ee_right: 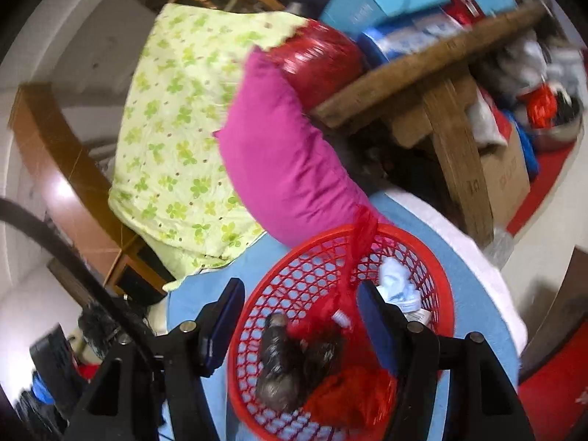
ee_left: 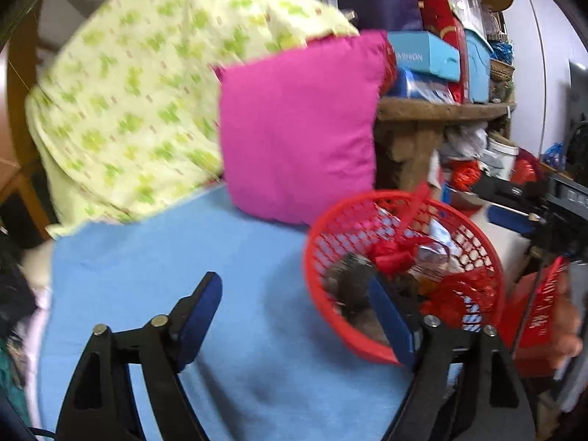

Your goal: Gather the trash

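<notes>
— Right wrist view: what step is judged to be in hand?

— Depositing, it seems. The right gripper (ee_right: 299,316) is spread wide over the red basket (ee_right: 439,294), nothing clasped. A dark crumpled bag (ee_right: 279,364), red wrappers (ee_right: 349,393) and white paper (ee_right: 395,284) are seen inside, from 6 to 1 o'clock.

— And the left?

— The left gripper (ee_left: 294,316) is likewise released above the blue sheet (ee_left: 165,257) — empty. The basket sits at its 3 o'clock, below the pink pillow (ee_left: 297,128).

— What is called for next?

— More trash would have to be located; none is seen loose on the sheet.
</notes>
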A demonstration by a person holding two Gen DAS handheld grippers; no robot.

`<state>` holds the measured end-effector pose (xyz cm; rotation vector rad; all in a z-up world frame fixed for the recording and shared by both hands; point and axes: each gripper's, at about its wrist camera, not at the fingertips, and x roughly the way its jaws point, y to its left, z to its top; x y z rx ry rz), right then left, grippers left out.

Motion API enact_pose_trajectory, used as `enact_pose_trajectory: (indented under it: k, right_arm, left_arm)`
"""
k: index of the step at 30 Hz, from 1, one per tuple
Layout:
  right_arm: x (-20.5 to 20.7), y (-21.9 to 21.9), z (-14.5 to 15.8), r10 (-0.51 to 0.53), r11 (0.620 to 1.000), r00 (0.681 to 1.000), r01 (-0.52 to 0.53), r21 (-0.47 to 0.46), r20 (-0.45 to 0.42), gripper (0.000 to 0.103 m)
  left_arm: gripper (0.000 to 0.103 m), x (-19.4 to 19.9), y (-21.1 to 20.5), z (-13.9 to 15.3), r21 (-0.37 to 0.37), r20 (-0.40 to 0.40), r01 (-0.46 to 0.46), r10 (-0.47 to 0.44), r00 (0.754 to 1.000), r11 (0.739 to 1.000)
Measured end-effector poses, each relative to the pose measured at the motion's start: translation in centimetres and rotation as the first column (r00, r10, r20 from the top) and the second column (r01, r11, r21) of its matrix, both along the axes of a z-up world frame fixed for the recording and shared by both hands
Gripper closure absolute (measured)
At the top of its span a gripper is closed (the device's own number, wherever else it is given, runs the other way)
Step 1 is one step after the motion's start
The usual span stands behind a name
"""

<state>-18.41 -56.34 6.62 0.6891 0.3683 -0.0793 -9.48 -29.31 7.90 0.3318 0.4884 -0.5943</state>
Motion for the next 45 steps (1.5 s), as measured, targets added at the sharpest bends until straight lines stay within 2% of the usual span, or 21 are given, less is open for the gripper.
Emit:
enact_pose_trajectory:
  k: [5,7,11,15,18,21,26,30,36,45]
  right_arm:
    - [-3.6,2.9,3.0,0.034,0.993,0.999,-0.034,-0.112,-0.001,0.035]
    - [-4.7,4.2,4.0,0.042,0.988,0.999,-0.044,-0.149,-0.019,0.035]
    - [-6.9,7.4,5.5,0.039,0.971,0.997,-0.053,-0.235,-0.061,0.035]
    - [-9.1,10.5,6.2,0.027,0.947,0.995,-0.055,-0.316,-0.092,0.034]
    - [-11.3,12.5,6.9,-0.003,0.926,0.997,-0.024,-0.377,-0.071,0.027]
    - [-12.8,14.4,7.4,-0.037,0.902,0.998,0.009,-0.432,-0.056,0.025]
    - [-13.7,16.5,7.6,-0.080,0.903,0.996,0.058,-0.426,-0.035,0.022]
    - [-13.6,18.1,7.3,-0.116,0.887,0.993,0.093,-0.451,-0.024,0.022]
    - [-13.3,19.4,6.9,-0.094,0.881,0.995,0.068,-0.468,-0.033,0.022]
    - [-12.9,19.4,6.4,-0.073,0.885,0.996,0.043,-0.464,-0.046,0.022]
  left_arm:
    - [0.006,-2.2,3.1,2.8,-0.020,0.138,-0.053,0.055,0.989,0.998]
    - [0.003,-2.8,3.9,3.6,-0.026,0.159,-0.068,0.071,0.985,0.997]
    - [0.003,-4.4,5.7,5.0,-0.041,0.159,-0.072,0.078,0.984,0.997]
    - [0.003,-5.9,7.6,5.9,-0.061,0.118,-0.094,0.101,0.988,0.994]
    - [0.003,-7.0,9.3,6.7,-0.079,0.123,-0.121,0.130,0.984,0.990]
    - [0.003,-7.8,10.6,7.3,-0.082,0.134,-0.160,0.170,0.976,0.984]
    - [0.003,-8.5,12.4,7.6,-0.072,0.140,-0.215,0.223,0.965,0.974]
    - [0.003,-8.9,13.6,7.6,-0.064,0.140,-0.237,0.244,0.960,0.969]
    - [0.003,-9.6,14.5,8.2,-0.070,0.154,-0.264,0.272,0.950,0.962]
    - [0.003,-10.1,14.5,8.5,-0.067,0.161,-0.265,0.273,0.948,0.962]
